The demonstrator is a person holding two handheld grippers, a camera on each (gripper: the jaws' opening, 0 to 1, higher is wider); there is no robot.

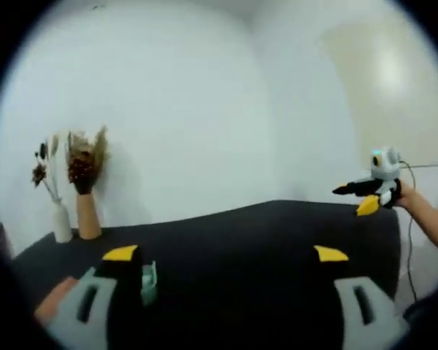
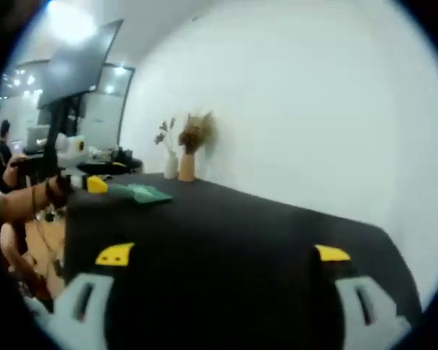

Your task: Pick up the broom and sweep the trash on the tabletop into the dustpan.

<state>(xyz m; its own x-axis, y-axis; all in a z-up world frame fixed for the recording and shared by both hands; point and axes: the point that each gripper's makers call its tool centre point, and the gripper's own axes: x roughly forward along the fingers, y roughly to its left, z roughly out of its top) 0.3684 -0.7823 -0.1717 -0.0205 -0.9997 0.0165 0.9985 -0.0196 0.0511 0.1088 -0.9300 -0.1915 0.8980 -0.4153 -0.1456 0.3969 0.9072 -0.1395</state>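
A small teal item (image 2: 142, 192), blurred and likely the dustpan with the broom, lies on the black tabletop (image 2: 226, 219) near its far left end. In the left gripper view the same teal item (image 1: 147, 281) sits just beside my left jaw. My left gripper (image 1: 225, 254) is open above the table with nothing between its yellow-tipped jaws. My right gripper (image 2: 223, 254) is open too, over the other end of the table. The right gripper (image 1: 354, 199) is also seen held up past the table's right edge. The left gripper (image 2: 87, 182) hovers close to the teal item.
Two vases with dried flowers, one white (image 1: 60, 222) and one tan (image 1: 87, 215), stand at the table's back corner by the white wall. A dark screen on a stand (image 2: 77, 65) and a person (image 2: 4, 138) are beyond the table's left end.
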